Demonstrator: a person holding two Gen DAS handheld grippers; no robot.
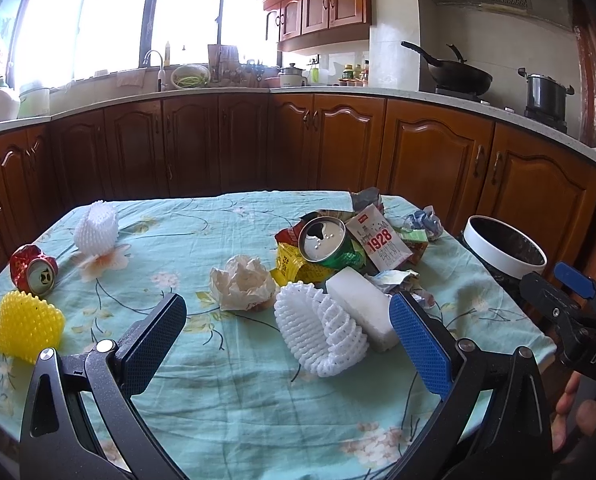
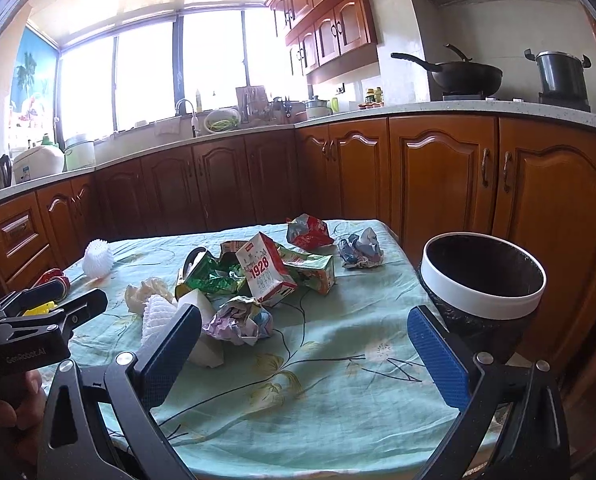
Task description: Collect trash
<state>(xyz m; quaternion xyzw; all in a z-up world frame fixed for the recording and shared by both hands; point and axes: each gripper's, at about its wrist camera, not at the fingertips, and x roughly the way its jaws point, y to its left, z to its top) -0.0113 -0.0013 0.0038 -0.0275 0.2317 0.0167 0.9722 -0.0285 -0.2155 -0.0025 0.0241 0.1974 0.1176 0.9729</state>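
Observation:
Trash lies scattered on a table with a teal floral cloth [image 1: 226,392]. My left gripper [image 1: 288,316] is open near the front edge, with a white foam fruit net [image 1: 322,332] and a white foam block [image 1: 362,308] lying between its fingers. Behind them sit a crumpled tissue [image 1: 242,282], a green can [image 1: 324,242] and a "1928" milk carton [image 1: 380,242]. A crushed red can [image 1: 34,270], a yellow foam net [image 1: 28,326] and another white net [image 1: 96,226] lie at the left. My right gripper [image 2: 304,332] is open and empty above the cloth, near crumpled paper [image 2: 240,320].
A round bin with a white rim and black liner [image 2: 484,276] [image 1: 504,246] stands past the table's right edge. Wooden kitchen cabinets [image 1: 218,144] run behind the table, with a wok [image 1: 460,74] and a pot on the stove. A person's hand [image 1: 570,412] holds each tool.

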